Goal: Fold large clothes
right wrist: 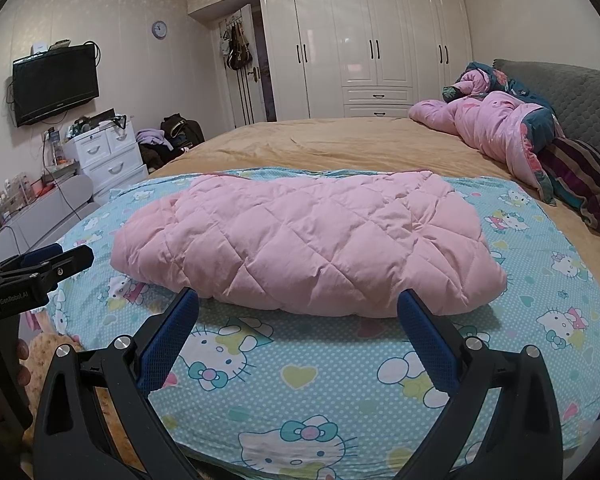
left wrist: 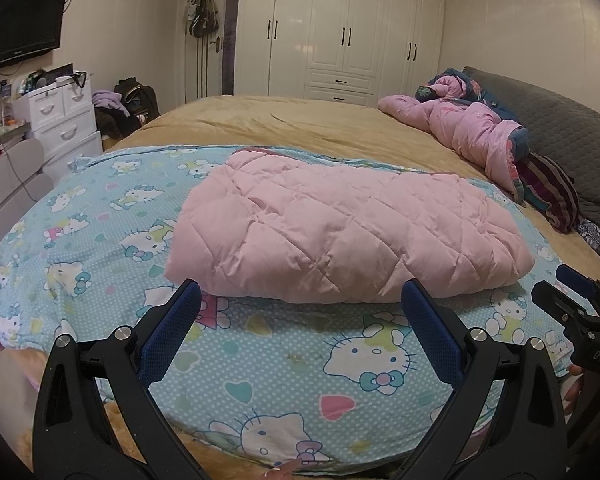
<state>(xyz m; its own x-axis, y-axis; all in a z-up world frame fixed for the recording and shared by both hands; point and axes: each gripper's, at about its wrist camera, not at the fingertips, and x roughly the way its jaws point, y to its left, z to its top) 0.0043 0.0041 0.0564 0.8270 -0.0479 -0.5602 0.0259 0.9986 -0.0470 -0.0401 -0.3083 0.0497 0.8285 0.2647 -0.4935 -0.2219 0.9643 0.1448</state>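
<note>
A folded pink quilted padded garment point(left wrist: 340, 228) lies across the middle of a light-blue cartoon-cat printed sheet point(left wrist: 284, 364), blocking the centre. In front of it, a bare strip of sheet lies open to the bed edge. Beyond it, the tan plush bedspread point(left wrist: 300, 124) is open up to a crumpled pink floral quilt point(right wrist: 496, 128) and a striped dark cushion point(right wrist: 584, 188) along the right side.
</note>
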